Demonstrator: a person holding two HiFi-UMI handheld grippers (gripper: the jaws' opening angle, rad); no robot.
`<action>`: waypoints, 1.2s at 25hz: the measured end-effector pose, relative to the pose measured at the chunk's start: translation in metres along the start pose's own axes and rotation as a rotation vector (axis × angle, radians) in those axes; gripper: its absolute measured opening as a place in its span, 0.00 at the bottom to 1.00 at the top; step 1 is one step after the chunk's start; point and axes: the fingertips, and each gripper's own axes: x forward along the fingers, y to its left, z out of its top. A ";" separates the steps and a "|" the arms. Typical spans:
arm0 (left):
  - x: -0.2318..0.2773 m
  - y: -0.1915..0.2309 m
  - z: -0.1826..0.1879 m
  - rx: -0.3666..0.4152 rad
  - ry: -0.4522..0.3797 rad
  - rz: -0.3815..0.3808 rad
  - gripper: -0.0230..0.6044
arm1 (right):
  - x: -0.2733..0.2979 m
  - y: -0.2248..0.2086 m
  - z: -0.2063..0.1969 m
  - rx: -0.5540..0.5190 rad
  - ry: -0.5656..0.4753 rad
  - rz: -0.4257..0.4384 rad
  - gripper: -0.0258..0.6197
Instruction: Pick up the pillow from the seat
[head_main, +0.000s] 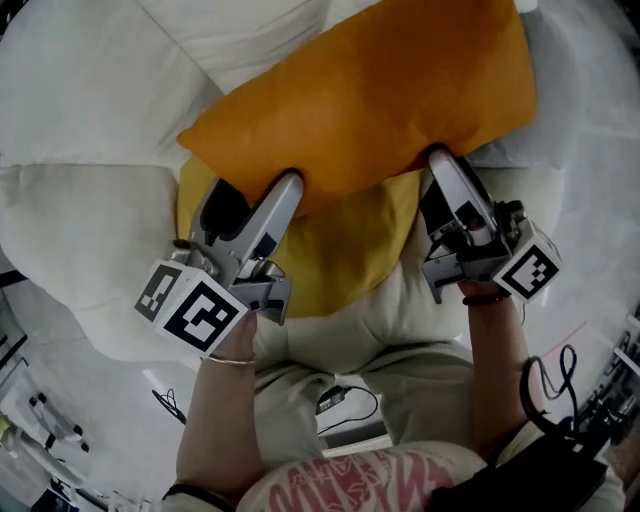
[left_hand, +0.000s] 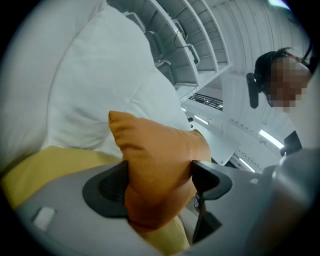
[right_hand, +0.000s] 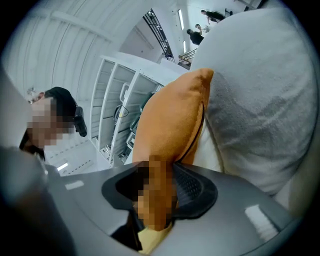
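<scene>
nearest the head camera, the person's lap (head_main: 420, 375) carries a thin black cable (head_main: 332, 403). just beyond it, the left gripper (head_main: 288, 185) and the right gripper (head_main: 440, 155) reach forward side by side. each is clenched on the near edge of the rectangular orange fabric pillow (head_main: 370, 90), one toward each end. that pillow lies slanted across a flatter yellow fabric pillow (head_main: 345, 250). both rest on the white padded seat (head_main: 70, 250), with plump white cushions (head_main: 90, 80) crowding in behind and to the left, touching the orange one.

the left gripper view shows a thick fold of orange cloth filling the gap, pressed from each side by the dark pads (left_hand: 107, 187). the right gripper view shows a thinner stretch of the edge pinched tight, partly under a mosaic patch, with a pale grey cushion just beside it. only these two views take in the white open shelving (left_hand: 195, 45) far beyond the seat; the head view looks too steeply down to show it.
</scene>
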 end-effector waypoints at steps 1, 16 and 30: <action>-0.006 0.003 -0.005 0.013 -0.004 0.008 0.67 | -0.003 -0.002 -0.009 0.007 0.000 0.012 0.29; -0.112 -0.039 -0.047 -0.079 -0.070 0.155 0.64 | -0.062 0.061 -0.067 0.209 -0.037 -0.018 0.26; -0.208 -0.145 0.021 -0.175 0.075 0.292 0.64 | -0.089 0.205 -0.049 0.331 0.107 -0.149 0.24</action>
